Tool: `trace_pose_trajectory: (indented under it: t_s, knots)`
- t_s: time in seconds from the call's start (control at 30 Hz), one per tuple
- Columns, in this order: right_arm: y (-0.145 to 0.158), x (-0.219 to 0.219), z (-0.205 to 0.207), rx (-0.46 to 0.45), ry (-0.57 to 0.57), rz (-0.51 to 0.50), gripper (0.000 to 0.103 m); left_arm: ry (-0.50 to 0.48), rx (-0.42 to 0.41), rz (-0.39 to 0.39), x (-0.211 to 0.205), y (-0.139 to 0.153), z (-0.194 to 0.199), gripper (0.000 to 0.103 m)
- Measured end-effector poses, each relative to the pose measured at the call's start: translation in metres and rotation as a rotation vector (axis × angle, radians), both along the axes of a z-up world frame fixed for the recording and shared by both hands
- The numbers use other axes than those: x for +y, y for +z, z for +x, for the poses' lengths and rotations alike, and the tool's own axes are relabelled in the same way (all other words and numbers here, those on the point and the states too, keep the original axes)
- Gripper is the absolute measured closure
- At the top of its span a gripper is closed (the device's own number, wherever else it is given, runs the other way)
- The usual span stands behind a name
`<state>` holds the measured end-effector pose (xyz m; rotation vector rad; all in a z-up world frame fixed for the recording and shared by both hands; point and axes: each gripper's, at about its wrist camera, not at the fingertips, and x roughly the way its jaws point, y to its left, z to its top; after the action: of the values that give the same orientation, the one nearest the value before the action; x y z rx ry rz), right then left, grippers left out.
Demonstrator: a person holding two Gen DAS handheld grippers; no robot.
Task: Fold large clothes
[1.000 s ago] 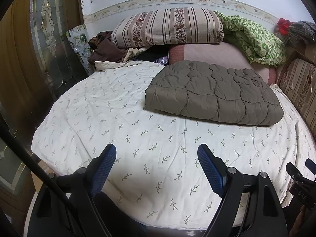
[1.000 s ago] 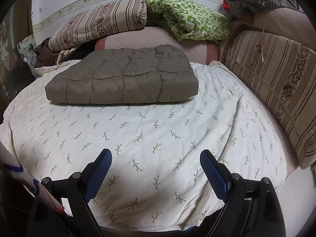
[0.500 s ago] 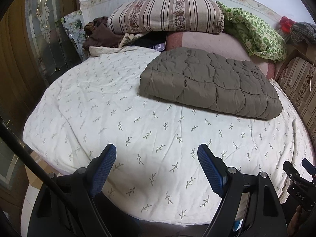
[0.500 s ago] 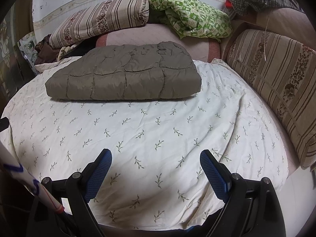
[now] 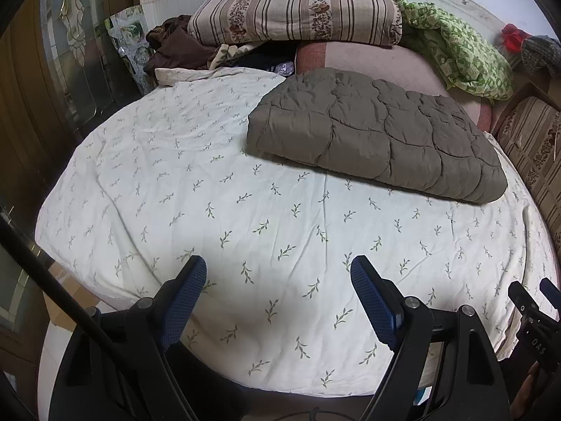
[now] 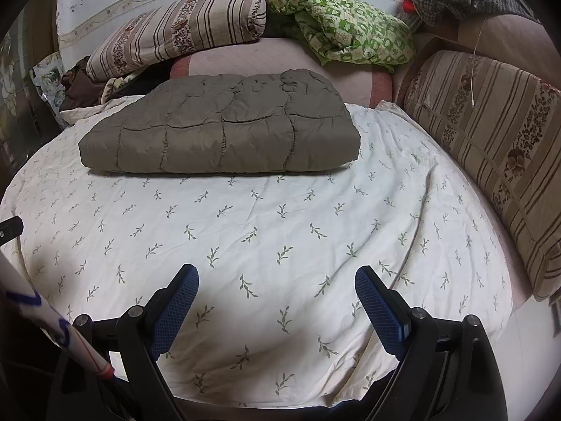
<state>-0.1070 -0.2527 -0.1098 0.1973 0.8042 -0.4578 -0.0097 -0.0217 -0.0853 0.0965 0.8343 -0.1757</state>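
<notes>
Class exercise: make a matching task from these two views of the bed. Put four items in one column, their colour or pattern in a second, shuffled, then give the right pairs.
Items:
1. folded quilted garment
2. bedsheet
3. crumpled blanket
4. gripper pads

Descriptions:
A. blue
B. green and white print
C. plain grey-brown
D. cream with small leaf sprigs

Pairs: 1-C, 2-D, 3-B, 4-A

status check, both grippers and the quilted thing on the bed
Left gripper open, empty; right gripper open, empty, both over the near sheet. Grey quilted garment folded flat mid-bed, untouched. Nothing between jaws and it.
</notes>
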Motion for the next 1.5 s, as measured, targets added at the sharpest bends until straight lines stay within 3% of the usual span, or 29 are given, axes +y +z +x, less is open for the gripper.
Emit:
trace_pose_trajectory:
  t_s: [0.3,0.47,0.57,0.73,0.93,1.07,1.13,1.23,1.27,1.3,1.4,1.5]
  knots:
    - [0.009,-0.013,0.016,0.002,-0.001,-0.048,0.01,-0.019,-0.007,-0.002,0.001,0.007,0.028,0.019]
    - [0.017,-0.046,0.04,-0.008,-0.035,-0.037,0.01,0.004,-0.038,0.022,-0.003,0.017,0.095,0.019]
    - [0.018,-0.079,0.057,-0.058,-0.066,0.038,0.01,-0.007,-0.011,-0.004,-0.006,0.014,0.14,0.019]
    - [0.002,-0.137,0.091,-0.128,-0.146,0.202,0.009,0.011,0.096,-0.137,-0.003,-0.007,0.219,0.019]
    - [-0.023,-0.186,0.131,-0.178,-0.175,0.339,0.008,-0.039,0.098,-0.219,-0.005,-0.029,0.276,0.019]
    - [-0.048,-0.212,0.159,-0.192,-0.198,0.446,0.0,-0.087,0.203,-0.411,-0.011,-0.047,0.309,0.018]
    - [-0.054,-0.219,0.168,-0.201,-0.203,0.464,0.0,-0.085,0.194,-0.4,-0.02,-0.051,0.313,0.013]
    - [-0.067,-0.235,0.18,-0.214,-0.212,0.505,0.0,-0.081,0.183,-0.281,-0.042,-0.055,0.312,0.014]
    - [-0.073,-0.242,0.183,-0.221,-0.217,0.544,0.004,-0.088,0.18,-0.271,-0.045,-0.054,0.312,0.025]
    - [-0.078,-0.248,0.183,-0.231,-0.217,0.592,0.019,-0.101,0.183,-0.27,-0.047,-0.05,0.31,0.038]
    - [-0.075,-0.253,0.179,-0.261,-0.199,0.691,0.048,-0.116,0.154,-0.267,-0.044,-0.03,0.298,0.058]
    - [-0.051,-0.242,0.171,-0.279,-0.151,0.644,0.06,-0.132,0.144,-0.288,-0.036,-0.014,0.28,0.064]
